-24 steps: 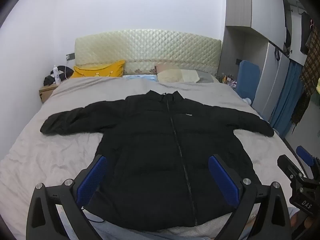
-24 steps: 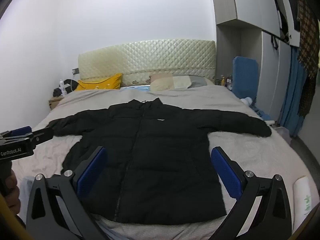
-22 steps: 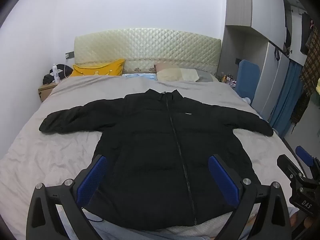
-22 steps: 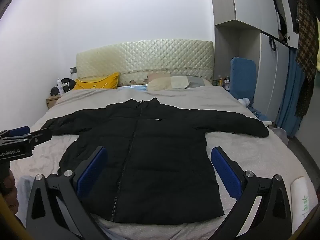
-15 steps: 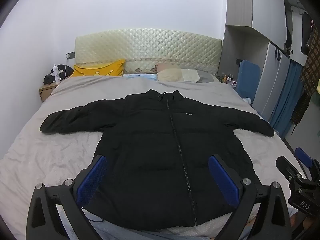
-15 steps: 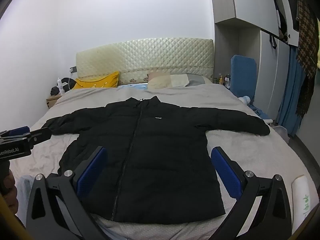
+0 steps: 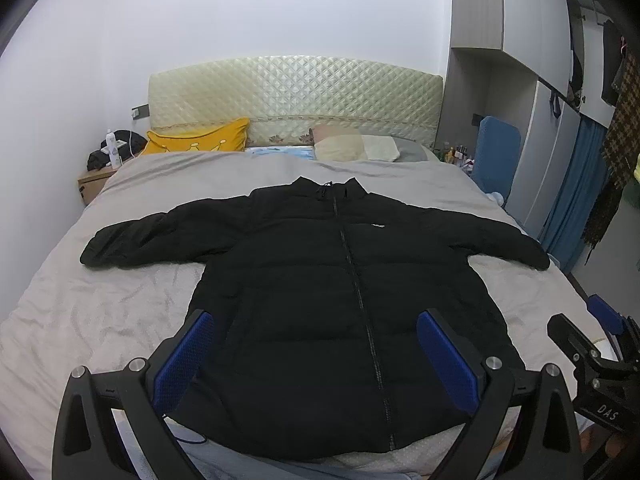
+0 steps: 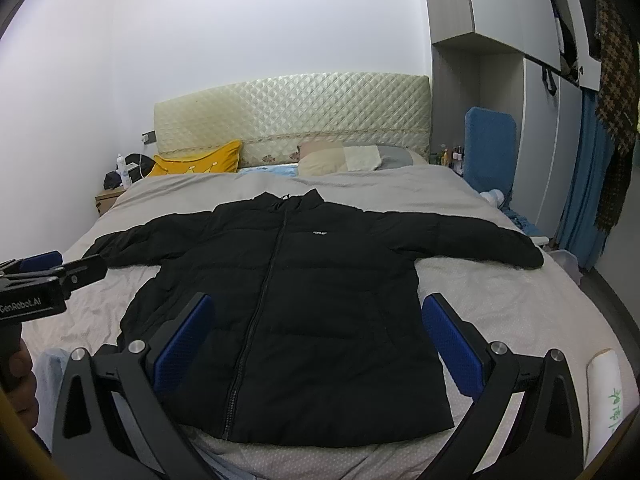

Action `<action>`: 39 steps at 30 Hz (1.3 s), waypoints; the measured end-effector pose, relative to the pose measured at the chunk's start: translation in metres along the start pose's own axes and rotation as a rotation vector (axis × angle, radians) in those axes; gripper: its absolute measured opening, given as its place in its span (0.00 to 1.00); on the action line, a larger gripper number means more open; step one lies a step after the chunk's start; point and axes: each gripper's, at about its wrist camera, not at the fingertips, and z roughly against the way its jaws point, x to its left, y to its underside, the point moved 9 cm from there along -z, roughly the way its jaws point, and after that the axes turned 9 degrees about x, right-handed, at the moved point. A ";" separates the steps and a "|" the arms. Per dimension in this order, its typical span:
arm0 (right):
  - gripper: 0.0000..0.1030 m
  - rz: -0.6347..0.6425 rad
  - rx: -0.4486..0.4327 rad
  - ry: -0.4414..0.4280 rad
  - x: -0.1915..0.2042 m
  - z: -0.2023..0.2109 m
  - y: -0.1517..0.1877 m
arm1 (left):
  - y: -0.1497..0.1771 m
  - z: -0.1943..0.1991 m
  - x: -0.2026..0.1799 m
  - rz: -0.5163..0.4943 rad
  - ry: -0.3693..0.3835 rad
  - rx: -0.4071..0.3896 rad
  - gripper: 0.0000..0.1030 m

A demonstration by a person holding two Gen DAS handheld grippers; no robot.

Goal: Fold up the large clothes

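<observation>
A black puffer jacket (image 7: 320, 280) (image 8: 304, 292) lies flat and zipped on the grey bed (image 7: 100, 300) (image 8: 500, 304), front up, collar toward the headboard, both sleeves spread out sideways. My left gripper (image 7: 316, 344) hovers open above the jacket's hem, nothing between its blue pads. My right gripper (image 8: 316, 332) is also open and empty above the hem, a little further right. In the left wrist view the right gripper (image 7: 592, 352) shows at the right edge. The left gripper (image 8: 44, 272) juts in at the left edge of the right wrist view.
Yellow pillow (image 7: 200, 140) and beige pillows (image 7: 356, 148) lie by the quilted headboard (image 7: 296, 92). A nightstand with bottles (image 7: 100, 168) stands at the left. Wardrobes (image 8: 500, 100), a blue cushion (image 8: 488, 148) and hanging clothes (image 8: 612, 80) line the right side. Light blue cloth (image 7: 160, 452) lies near the foot.
Both grippers stay open over the hem with only slight camera drift. The jacket has not moved.
</observation>
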 end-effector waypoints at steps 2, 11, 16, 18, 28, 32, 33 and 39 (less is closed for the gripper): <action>1.00 0.002 0.004 0.003 0.002 -0.002 0.002 | 0.000 0.001 0.000 0.001 0.004 0.001 0.99; 1.00 -0.003 0.007 -0.017 0.003 -0.002 0.003 | -0.003 -0.001 -0.001 0.003 0.006 0.005 0.99; 1.00 -0.003 0.002 -0.012 0.003 0.000 0.001 | -0.003 0.000 0.000 0.008 0.001 0.003 0.99; 1.00 0.000 0.001 -0.010 0.003 0.000 0.001 | -0.003 0.000 0.002 0.012 0.001 0.003 0.99; 1.00 0.004 0.003 -0.014 0.003 0.000 0.000 | -0.003 -0.001 0.005 0.024 0.010 0.007 0.99; 1.00 0.005 0.001 -0.012 0.003 0.000 0.000 | -0.004 -0.001 0.006 0.024 0.006 0.005 0.99; 1.00 0.003 0.000 -0.013 0.003 0.000 0.000 | -0.004 -0.001 0.005 0.022 0.005 0.005 0.99; 1.00 0.002 -0.006 -0.011 0.002 0.002 0.000 | -0.005 0.000 0.005 0.018 0.012 0.004 0.99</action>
